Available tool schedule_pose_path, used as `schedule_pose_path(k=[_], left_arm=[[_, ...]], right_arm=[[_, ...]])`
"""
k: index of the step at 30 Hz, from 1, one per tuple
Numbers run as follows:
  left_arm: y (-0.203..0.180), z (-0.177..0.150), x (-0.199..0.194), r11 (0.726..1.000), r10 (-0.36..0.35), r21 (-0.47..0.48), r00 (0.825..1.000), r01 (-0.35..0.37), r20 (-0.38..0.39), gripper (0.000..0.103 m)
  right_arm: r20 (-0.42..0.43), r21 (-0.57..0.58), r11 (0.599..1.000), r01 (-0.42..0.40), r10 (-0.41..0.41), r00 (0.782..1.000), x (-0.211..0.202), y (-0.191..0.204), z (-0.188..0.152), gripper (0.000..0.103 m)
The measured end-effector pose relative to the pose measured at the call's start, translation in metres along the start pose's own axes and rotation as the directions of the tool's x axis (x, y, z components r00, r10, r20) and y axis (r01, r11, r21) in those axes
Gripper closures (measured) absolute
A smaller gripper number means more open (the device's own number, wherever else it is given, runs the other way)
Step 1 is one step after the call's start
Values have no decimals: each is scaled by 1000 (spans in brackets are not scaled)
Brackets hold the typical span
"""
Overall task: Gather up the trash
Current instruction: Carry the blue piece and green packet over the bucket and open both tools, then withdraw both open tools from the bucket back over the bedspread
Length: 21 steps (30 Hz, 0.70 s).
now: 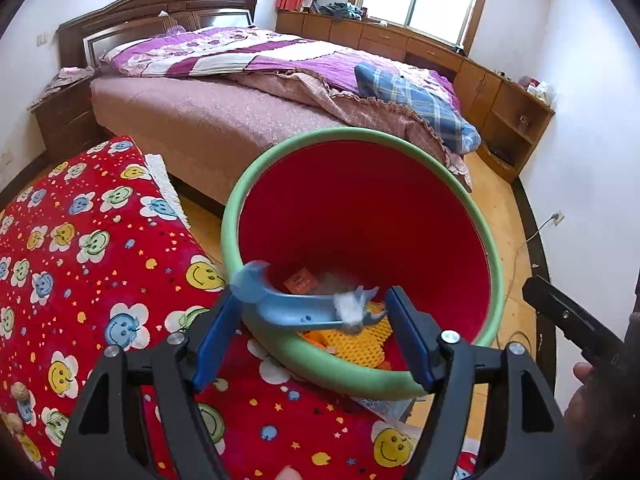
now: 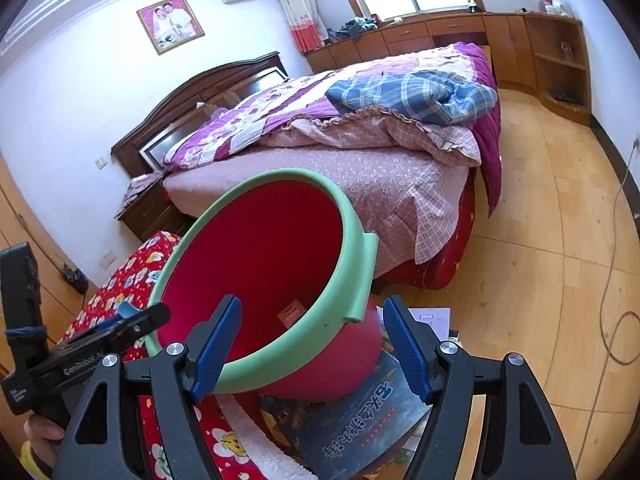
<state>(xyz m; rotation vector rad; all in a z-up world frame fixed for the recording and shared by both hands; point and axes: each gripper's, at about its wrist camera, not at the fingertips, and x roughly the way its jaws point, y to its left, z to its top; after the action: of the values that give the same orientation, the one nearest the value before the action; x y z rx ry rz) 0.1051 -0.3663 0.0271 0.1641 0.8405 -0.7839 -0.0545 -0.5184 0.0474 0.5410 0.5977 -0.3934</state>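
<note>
Trash, a pale-blue plastic piece with white fluff, lies crosswise between the left gripper's open, untouching jaws, just above the red bin's green rim. Right of the bin, the right gripper's jaws hang open, empty.

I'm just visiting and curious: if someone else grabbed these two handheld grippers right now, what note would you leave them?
Left gripper: open over the bin mouth; a blurred blue plastic piece with white fluff is between its fingers, apparently dropping in.
Right gripper: open, empty, beside the bin's rim.
Bin: tilted toward you, holding an orange packet and yellow mesh.
Still to do: possibly the small brown bits on the red blanket; a book lies under the bin.
</note>
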Motion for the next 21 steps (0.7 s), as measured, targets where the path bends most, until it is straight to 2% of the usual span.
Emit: schedule_pose_path(k=[4,10,15,21], left_arm=[[1,-1,-2,1000,-3,-2,1000,3,12,24],[6,-2,-15,1000,3,-20,1000,-3,22,24],[16,-8,-31,997,9,-76,1000,-8,14,24],[31,-22,-59,992,58,-110,998,-55,25,24]], right_arm=[[-8,1,1000,-1,1,1000,0,2,-2,28],[-15,-11,1000,-6,6,1000,-2,9,-4,28],[-20,-29,999,-31,30,999,-6,23,-9,28],[-39,-65,996,-68,66,997,-10,48,-19,28]])
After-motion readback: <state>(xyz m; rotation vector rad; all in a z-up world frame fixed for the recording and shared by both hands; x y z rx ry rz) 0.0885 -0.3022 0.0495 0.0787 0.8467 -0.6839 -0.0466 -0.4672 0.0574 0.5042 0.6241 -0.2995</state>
